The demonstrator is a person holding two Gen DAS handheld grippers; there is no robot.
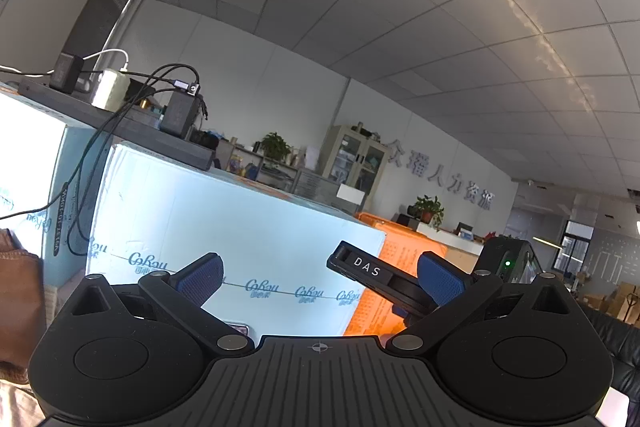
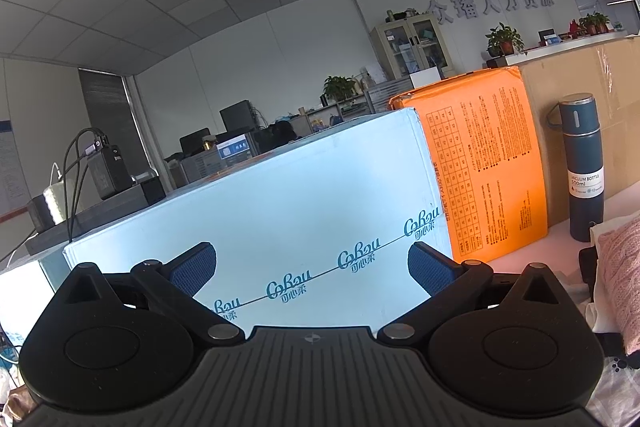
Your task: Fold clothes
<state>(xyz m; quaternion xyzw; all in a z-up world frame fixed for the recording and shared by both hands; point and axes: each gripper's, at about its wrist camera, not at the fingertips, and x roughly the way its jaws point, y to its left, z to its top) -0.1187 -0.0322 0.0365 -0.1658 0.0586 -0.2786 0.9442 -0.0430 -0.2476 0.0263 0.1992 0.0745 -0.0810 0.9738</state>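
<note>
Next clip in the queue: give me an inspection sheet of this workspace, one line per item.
Surface: a pale tabletop strip shows beside the boxes; the rest is hidden.
Job's things: a pink knit garment lies at the right edge; brown fabric at the left edge; neither is gripped.
Clutter: light blue carton, orange box, blue vacuum bottle.
Grippers: left gripper and right gripper are both open, empty and pointed up at the boxes.
Cables: black cables hang from the power adapters on a dark shelf.
Surroundings: office with cabinet, potted plants, wall lettering.
</note>
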